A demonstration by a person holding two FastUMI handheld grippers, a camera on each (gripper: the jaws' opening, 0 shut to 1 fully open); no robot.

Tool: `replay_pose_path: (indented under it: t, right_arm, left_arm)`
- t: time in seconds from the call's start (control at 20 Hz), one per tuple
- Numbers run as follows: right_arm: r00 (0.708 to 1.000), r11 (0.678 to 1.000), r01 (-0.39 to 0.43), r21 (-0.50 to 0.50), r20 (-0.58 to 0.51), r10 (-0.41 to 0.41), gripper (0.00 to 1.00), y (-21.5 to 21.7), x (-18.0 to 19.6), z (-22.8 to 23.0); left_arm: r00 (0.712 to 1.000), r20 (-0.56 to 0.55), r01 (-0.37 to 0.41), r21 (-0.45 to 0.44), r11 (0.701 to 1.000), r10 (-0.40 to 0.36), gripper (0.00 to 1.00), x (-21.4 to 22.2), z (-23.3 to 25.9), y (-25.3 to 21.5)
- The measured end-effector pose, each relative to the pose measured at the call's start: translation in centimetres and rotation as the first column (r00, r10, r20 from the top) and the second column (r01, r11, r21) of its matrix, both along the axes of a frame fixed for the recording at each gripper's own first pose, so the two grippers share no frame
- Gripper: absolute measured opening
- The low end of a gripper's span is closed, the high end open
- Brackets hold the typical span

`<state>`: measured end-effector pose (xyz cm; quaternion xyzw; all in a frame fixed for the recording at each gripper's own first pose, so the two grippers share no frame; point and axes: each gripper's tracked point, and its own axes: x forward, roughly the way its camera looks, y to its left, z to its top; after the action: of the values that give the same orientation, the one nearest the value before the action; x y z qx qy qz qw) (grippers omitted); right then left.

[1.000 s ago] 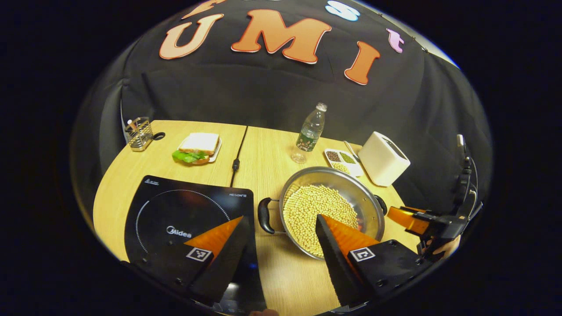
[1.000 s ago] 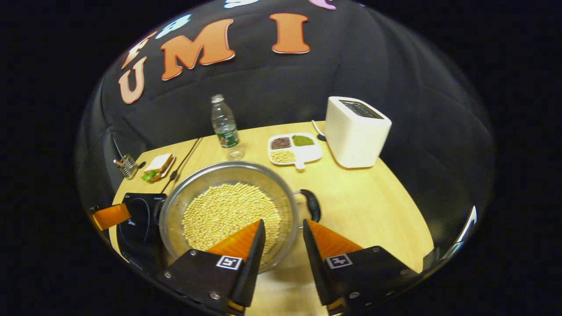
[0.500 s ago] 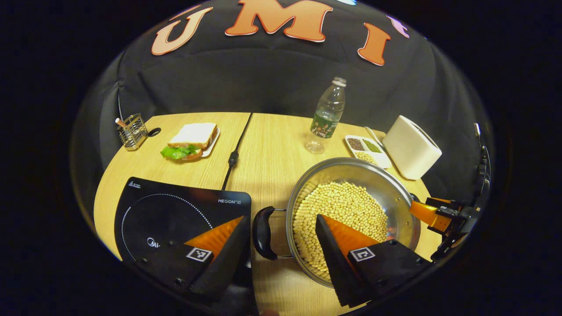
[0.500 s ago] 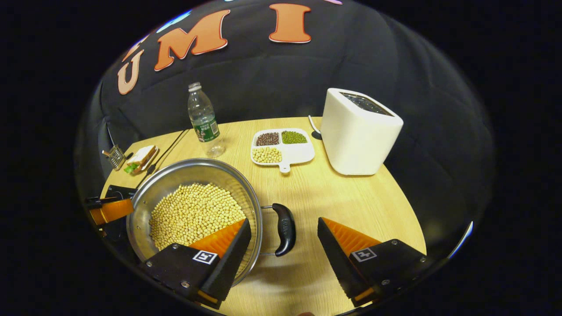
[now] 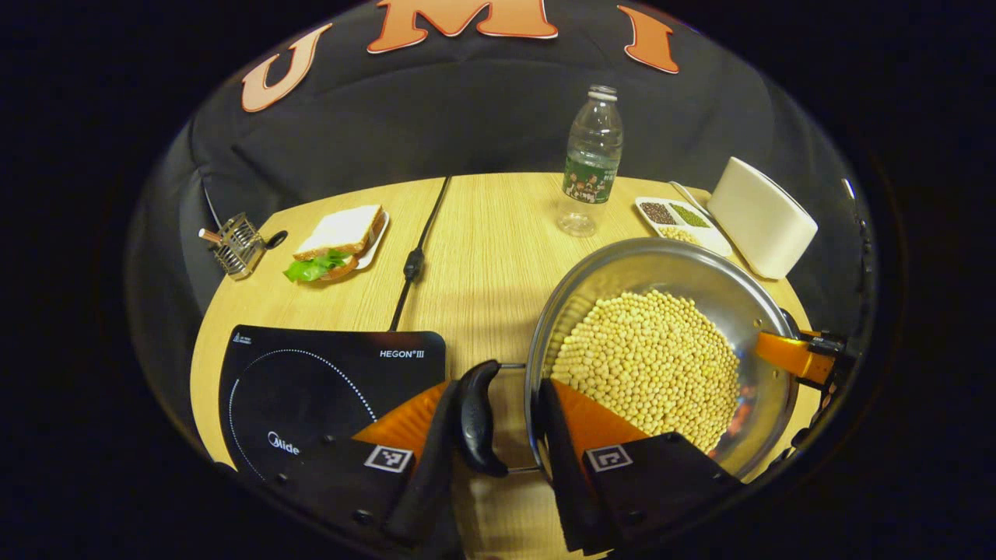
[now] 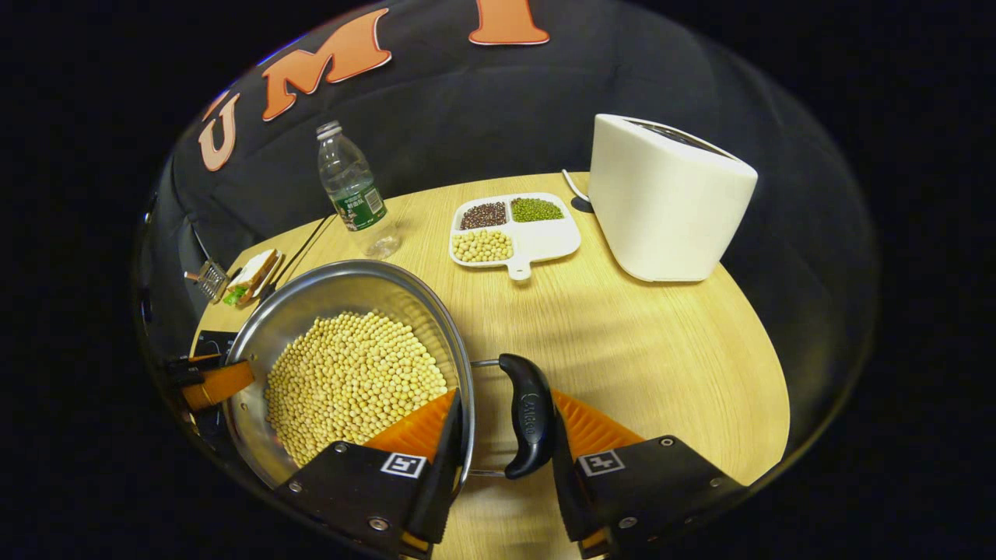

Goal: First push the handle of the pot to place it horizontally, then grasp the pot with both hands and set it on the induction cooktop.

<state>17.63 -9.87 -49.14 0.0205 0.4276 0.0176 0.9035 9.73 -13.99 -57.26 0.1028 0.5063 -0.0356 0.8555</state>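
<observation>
The pot (image 5: 661, 350) sits on the table (image 5: 482, 257) right of the cooktop (image 5: 311, 381), full of beans, likely heavy. Your left gripper (image 5: 498, 459) and right gripper (image 6: 502, 459) each straddle a black handle (image 5: 475, 416), fingers partly closed; full contact cannot be confirmed. Lift level.

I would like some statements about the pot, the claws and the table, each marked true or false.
1. The pot holds yellow beans. True.
2. The pot stands on the cooktop. False: it is on the table, beside the cooktop.
3. The left claw has a pot handle between its fingers. True.
4. The bottle lies on its side. False: it stands upright.
5. The right claw is far from the pot. False: its fingers straddle the other handle.
</observation>
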Motion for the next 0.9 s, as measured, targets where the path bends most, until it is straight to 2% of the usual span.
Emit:
replay_pose_path:
  t: [0.05,0.1,0.25,0.3,0.35,0.6,0.75,0.9]
  right_arm:
    - [1.000,1.000,0.010,0.001,-0.007,-0.010,0.53,-0.2,-0.2,0.1]
    - [1.000,1.000,0.021,0.002,-0.010,-0.021,0.51,-0.3,-0.6,-0.1]
    - [0.998,0.998,0.056,0.002,-0.012,-0.056,0.45,-0.8,-1.6,0.7]
    - [0.998,0.998,0.064,-0.001,-0.019,-0.064,0.41,-1.2,-2.4,1.0]
    - [0.997,0.998,0.070,0.001,-0.022,-0.070,0.46,-1.4,-2.8,1.6]
    - [0.995,0.994,0.100,0.032,0.020,-0.101,0.46,-0.2,-4.5,6.1]
    - [0.994,0.995,0.092,0.039,0.048,-0.094,0.45,2.1,-5.6,9.5]
    - [0.994,0.996,0.079,0.051,0.067,-0.082,0.45,6.1,-6.4,11.8]
  left_arm:
    - [1.000,0.002,-0.009,-0.013,1.000,0.009,0.65,-0.3,0.4,-0.3]
    - [1.000,-0.017,-0.015,-0.033,0.999,0.014,0.58,-0.6,0.4,-0.8]
    - [0.997,-0.063,-0.046,-0.064,0.997,0.042,0.48,-2.1,0.3,-1.0]
    - [0.996,-0.076,-0.054,-0.077,0.996,0.048,0.48,-2.6,0.5,-1.2]
    - [0.996,-0.076,-0.051,-0.082,0.995,0.044,0.48,-2.8,1.1,-1.5]
    - [0.999,-0.033,-0.009,-0.094,0.996,0.006,0.48,-2.1,6.3,-1.2]
    - [1.000,-0.018,-0.010,-0.108,0.994,0.008,0.48,-2.3,9.7,0.9]
    - [1.000,0.001,-0.012,-0.103,0.995,0.012,0.47,-2.6,13.0,4.2]
